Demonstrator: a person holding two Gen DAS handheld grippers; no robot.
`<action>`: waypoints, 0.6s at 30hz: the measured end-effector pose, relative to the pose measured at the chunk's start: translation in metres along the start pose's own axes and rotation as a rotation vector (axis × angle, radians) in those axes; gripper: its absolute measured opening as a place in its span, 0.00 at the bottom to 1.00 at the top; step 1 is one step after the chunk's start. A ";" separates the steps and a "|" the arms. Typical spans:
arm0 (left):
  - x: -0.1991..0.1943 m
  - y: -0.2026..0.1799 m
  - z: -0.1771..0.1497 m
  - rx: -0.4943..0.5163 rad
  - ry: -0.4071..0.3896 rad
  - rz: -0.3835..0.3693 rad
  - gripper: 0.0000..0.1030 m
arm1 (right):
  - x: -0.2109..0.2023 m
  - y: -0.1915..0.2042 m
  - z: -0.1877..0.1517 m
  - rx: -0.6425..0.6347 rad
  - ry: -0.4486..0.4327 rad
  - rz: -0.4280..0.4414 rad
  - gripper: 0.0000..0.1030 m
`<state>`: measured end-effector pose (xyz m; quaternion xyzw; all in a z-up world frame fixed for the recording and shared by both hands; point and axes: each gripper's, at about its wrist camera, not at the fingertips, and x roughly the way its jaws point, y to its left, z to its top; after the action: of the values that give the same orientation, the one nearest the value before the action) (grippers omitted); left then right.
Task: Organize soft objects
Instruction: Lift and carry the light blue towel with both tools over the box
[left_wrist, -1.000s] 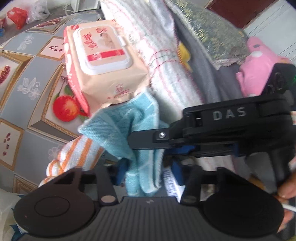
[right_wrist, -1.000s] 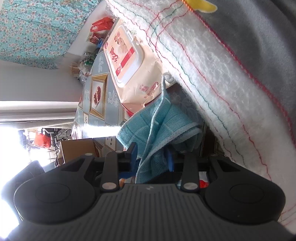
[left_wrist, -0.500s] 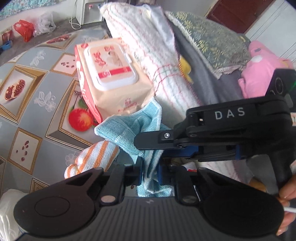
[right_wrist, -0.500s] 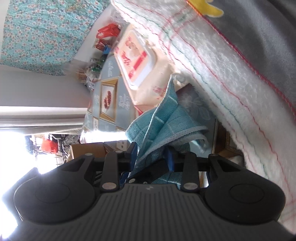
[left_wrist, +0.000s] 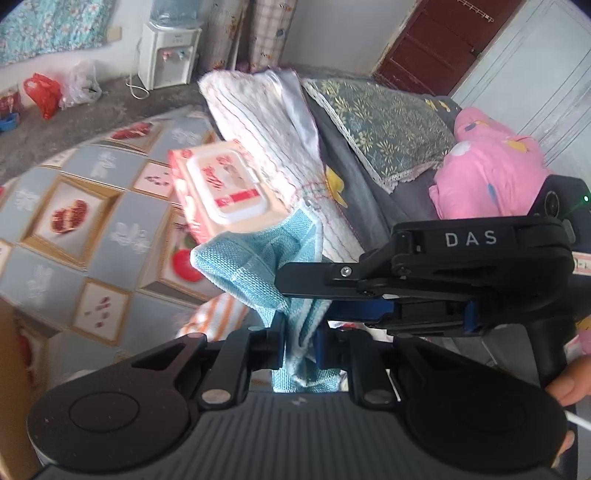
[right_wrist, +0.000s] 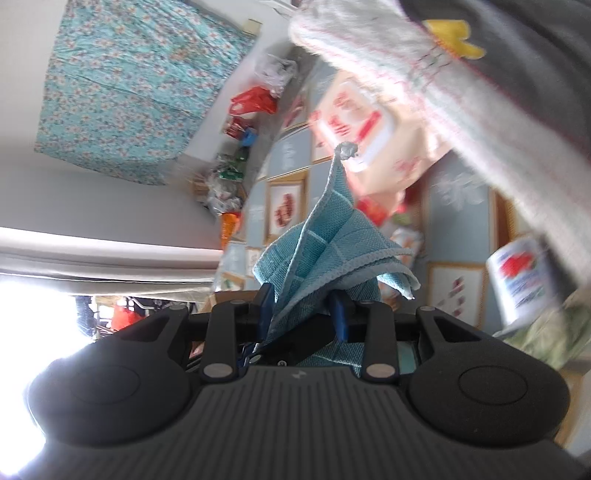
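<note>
Here the left gripper (left_wrist: 300, 345) and the right gripper (right_wrist: 303, 309) both pinch the light blue checked cloth (left_wrist: 255, 269), jaws nearly closed, holding it bunched in the air above the wet-wipes pack (left_wrist: 225, 192) on the fruit-patterned tablecloth (left_wrist: 74, 221).

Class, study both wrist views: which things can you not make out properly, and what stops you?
- Orange-striped cloth, left wrist view: mostly hidden behind the blue towel.
- Wipes pack, right wrist view: print blurred.
- Blue towel's lower end, both views: hidden by gripper bodies.
</note>
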<state>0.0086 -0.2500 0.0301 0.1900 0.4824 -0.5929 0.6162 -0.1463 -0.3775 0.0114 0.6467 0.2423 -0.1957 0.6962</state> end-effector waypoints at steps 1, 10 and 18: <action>-0.011 0.005 -0.002 -0.004 -0.008 0.004 0.15 | 0.001 0.009 -0.007 -0.003 0.000 0.012 0.31; -0.128 0.069 -0.033 -0.089 -0.056 0.148 0.15 | 0.053 0.103 -0.082 -0.034 0.140 0.151 0.31; -0.201 0.163 -0.094 -0.250 -0.047 0.317 0.15 | 0.161 0.173 -0.163 -0.103 0.385 0.174 0.31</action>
<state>0.1569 -0.0281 0.0963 0.1716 0.5019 -0.4282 0.7317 0.0714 -0.1941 0.0478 0.6543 0.3239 0.0048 0.6834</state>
